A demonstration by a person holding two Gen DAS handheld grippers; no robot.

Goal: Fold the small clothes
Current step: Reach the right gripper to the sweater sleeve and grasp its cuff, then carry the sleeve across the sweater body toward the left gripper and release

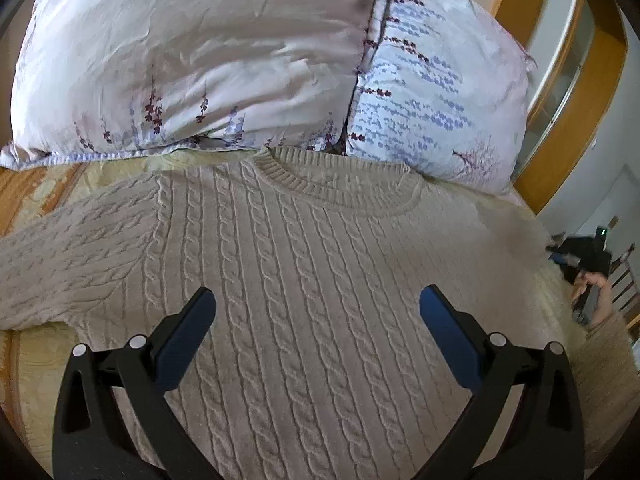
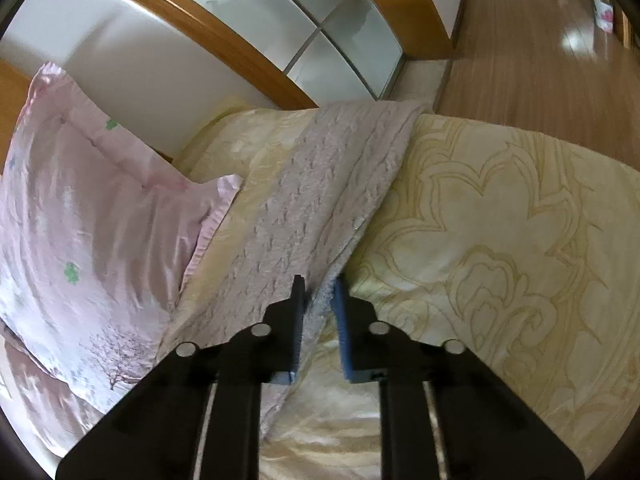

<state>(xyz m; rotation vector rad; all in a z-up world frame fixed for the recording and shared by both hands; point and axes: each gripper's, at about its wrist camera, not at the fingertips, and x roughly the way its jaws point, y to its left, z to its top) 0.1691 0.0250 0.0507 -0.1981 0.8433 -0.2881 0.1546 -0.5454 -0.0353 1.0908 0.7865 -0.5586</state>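
Observation:
A beige cable-knit sweater [image 1: 304, 264] lies flat, front up, on the bed, collar toward the pillows, its left sleeve [image 1: 68, 256] stretched out to the left. My left gripper [image 1: 316, 300] hovers open over the sweater's chest, holding nothing. In the right wrist view my right gripper [image 2: 320, 286] is shut on the edge of the sweater's other sleeve [image 2: 320, 200], which runs away from the fingers across the bed toward its far edge.
Two floral pillows [image 1: 192, 60] [image 1: 436, 96] lie just beyond the collar; one also shows in the right wrist view [image 2: 80, 220]. The yellow patterned bedspread [image 2: 500, 240] lies under everything. A wooden headboard [image 2: 224, 40] and wooden floor [image 2: 532, 48] lie beyond the bed.

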